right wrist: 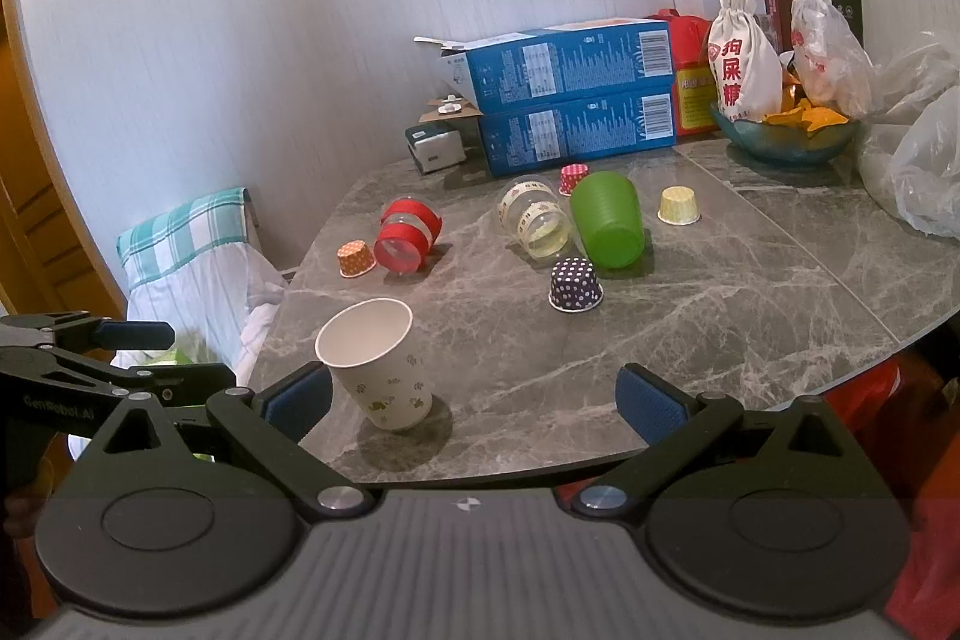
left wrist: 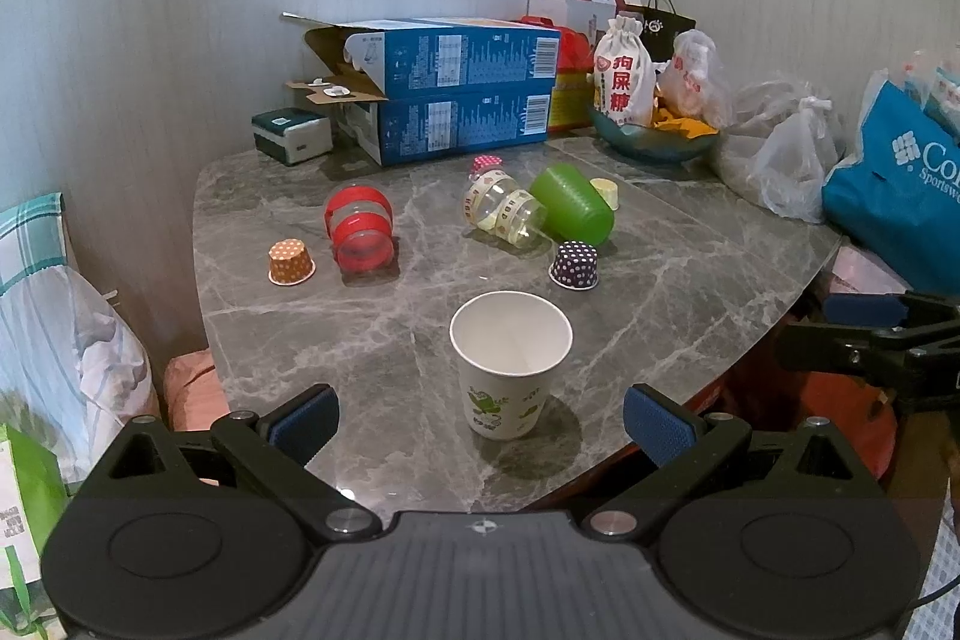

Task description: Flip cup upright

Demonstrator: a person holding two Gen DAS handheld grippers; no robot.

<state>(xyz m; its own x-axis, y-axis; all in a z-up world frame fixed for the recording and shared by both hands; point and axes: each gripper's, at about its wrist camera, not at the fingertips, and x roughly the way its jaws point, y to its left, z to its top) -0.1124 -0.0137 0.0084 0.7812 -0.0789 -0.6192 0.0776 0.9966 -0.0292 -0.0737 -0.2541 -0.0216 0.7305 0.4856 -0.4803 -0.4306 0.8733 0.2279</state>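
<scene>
A white paper cup [left wrist: 509,363] with green prints stands upright, mouth up, near the front edge of the grey marble table [left wrist: 660,316]. My left gripper [left wrist: 480,424] is open, its blue pads either side of the cup and a little nearer than it, touching nothing. In the right wrist view the same cup [right wrist: 375,364] stands left of centre. My right gripper [right wrist: 474,403] is open and empty at the table's front edge, the cup just right of its left pad. A green cup [left wrist: 573,202], a clear patterned cup [left wrist: 503,211] and a red-banded cup [left wrist: 359,235] lie on their sides.
Small paper baking cups stand upside down: orange [left wrist: 291,263], purple dotted [left wrist: 575,266], yellow [right wrist: 678,206], pink [right wrist: 573,178]. Blue boxes [left wrist: 462,91], a snack bowl [left wrist: 654,133] and plastic bags [left wrist: 786,160] crowd the back and right. A chair with plaid cloth [right wrist: 192,250] stands left.
</scene>
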